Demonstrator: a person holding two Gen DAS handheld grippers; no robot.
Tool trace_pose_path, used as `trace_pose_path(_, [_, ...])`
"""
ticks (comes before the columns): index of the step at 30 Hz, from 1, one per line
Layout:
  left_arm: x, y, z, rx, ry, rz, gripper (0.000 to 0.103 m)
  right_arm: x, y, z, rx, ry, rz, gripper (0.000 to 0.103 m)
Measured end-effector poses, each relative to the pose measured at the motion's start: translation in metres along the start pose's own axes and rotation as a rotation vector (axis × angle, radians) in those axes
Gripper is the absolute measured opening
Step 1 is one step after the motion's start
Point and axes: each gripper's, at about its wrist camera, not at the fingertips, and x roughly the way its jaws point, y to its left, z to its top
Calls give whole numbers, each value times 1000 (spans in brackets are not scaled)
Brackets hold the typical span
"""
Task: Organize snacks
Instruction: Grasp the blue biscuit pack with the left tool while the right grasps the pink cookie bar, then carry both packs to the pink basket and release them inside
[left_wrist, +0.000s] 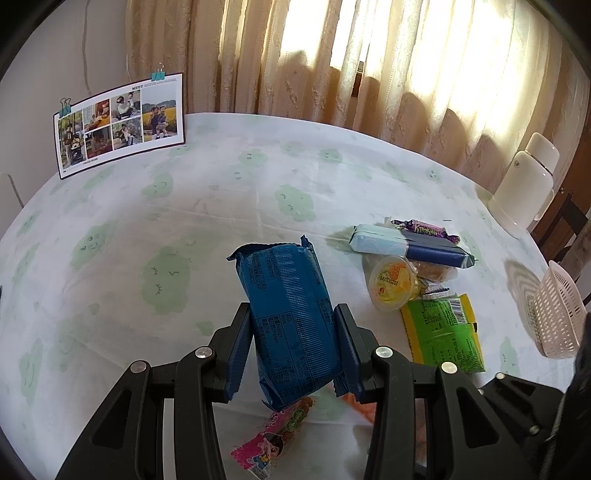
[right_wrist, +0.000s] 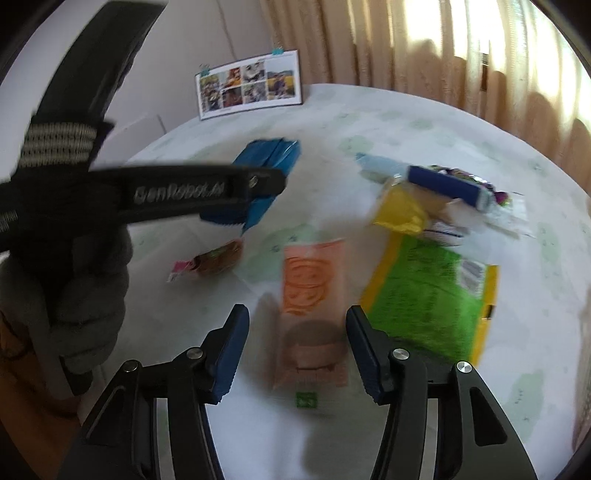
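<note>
My left gripper (left_wrist: 293, 314) is shut on a blue snack packet (left_wrist: 291, 317) and holds it above the table; the packet also shows in the right wrist view (right_wrist: 267, 162), held by the left gripper's black body. My right gripper (right_wrist: 297, 317) is open, hovering over an orange biscuit packet (right_wrist: 314, 291) that lies between its fingers. A green and yellow packet (left_wrist: 445, 334) (right_wrist: 424, 299) lies to the right. A yellow jelly cup (left_wrist: 391, 282), a dark blue bar (left_wrist: 436, 253), a light blue pack (left_wrist: 376, 242) and a purple candy (left_wrist: 428, 229) form a pile behind it.
A pink candy wrapper (left_wrist: 273, 439) (right_wrist: 210, 262) lies on the cloud-print tablecloth (left_wrist: 166, 229). A pink basket (left_wrist: 557, 314) sits at the right edge. A white bottle (left_wrist: 524, 184) stands at the back right. A photo sheet (left_wrist: 122, 123) leans on the wall; curtains hang behind.
</note>
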Motion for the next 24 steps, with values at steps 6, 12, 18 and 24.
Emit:
trace_pose_path(6, [-2, 4, 1, -11, -9, -3, 41, 12, 15, 5, -55, 13, -93, 55])
trace_pose_path(12, [-5, 9, 3, -35, -25, -11, 41, 11, 19, 1, -67, 1, -137, 39])
trace_pose_path(18, [-5, 10, 4, -42, -31, -7, 41, 0, 7, -8, 22, -24, -113, 32])
trace_pose_path(24, [-7, 4, 5, -18, -47, -4, 41, -25, -5, -9, 98, -99, -97, 32])
